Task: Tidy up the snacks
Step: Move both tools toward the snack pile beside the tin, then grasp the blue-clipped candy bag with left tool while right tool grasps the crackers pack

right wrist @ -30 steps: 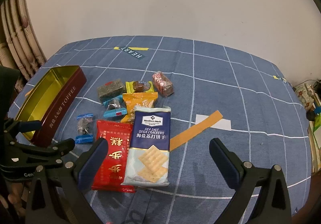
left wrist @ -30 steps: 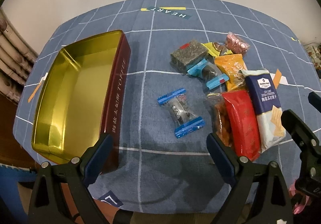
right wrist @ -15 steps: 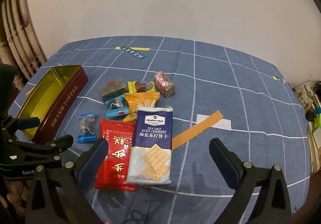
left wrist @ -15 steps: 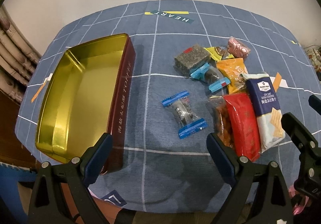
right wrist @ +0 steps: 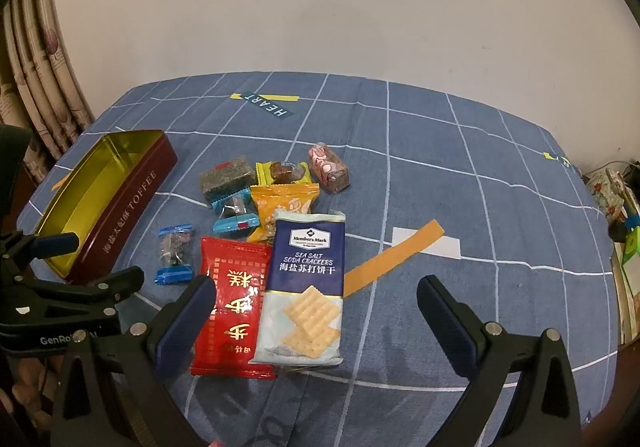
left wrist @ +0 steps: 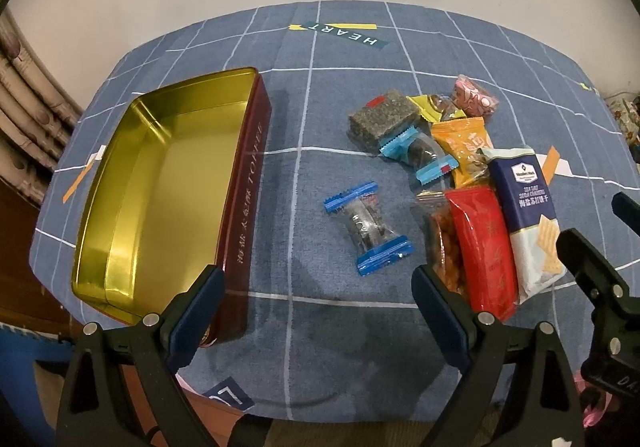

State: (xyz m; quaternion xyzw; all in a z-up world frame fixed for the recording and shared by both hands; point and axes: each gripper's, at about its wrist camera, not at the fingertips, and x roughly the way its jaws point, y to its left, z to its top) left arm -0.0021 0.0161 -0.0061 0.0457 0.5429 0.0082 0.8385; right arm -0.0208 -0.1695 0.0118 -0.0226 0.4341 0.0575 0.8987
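An empty gold-lined red toffee tin [left wrist: 160, 207] [right wrist: 100, 191] lies open on the left of the blue tablecloth. A blue-ended candy [left wrist: 366, 233] [right wrist: 175, 253] lies alone beside it. To the right is a pile of snacks: a red packet [left wrist: 486, 251] [right wrist: 234, 303], a soda cracker pack [left wrist: 528, 215] [right wrist: 306, 279], an orange packet [left wrist: 464, 147] [right wrist: 286, 207], a second blue candy [left wrist: 420, 155], a grey block [left wrist: 382, 119] and a pink candy [right wrist: 329, 167]. My left gripper [left wrist: 318, 309] is open above the near table edge. My right gripper [right wrist: 314, 313] is open over the packets' near ends.
A tan tape strip [right wrist: 394, 257] and a white patch [right wrist: 426, 243] lie right of the pile. Curtains [right wrist: 44, 79] hang at the left, a white wall stands behind. Clutter [right wrist: 616, 203] sits off the table's right edge.
Both views have shifted slightly: the tin and snacks sit a little farther right and lower in the frames. Both grippers stay open; nothing on the table has moved.
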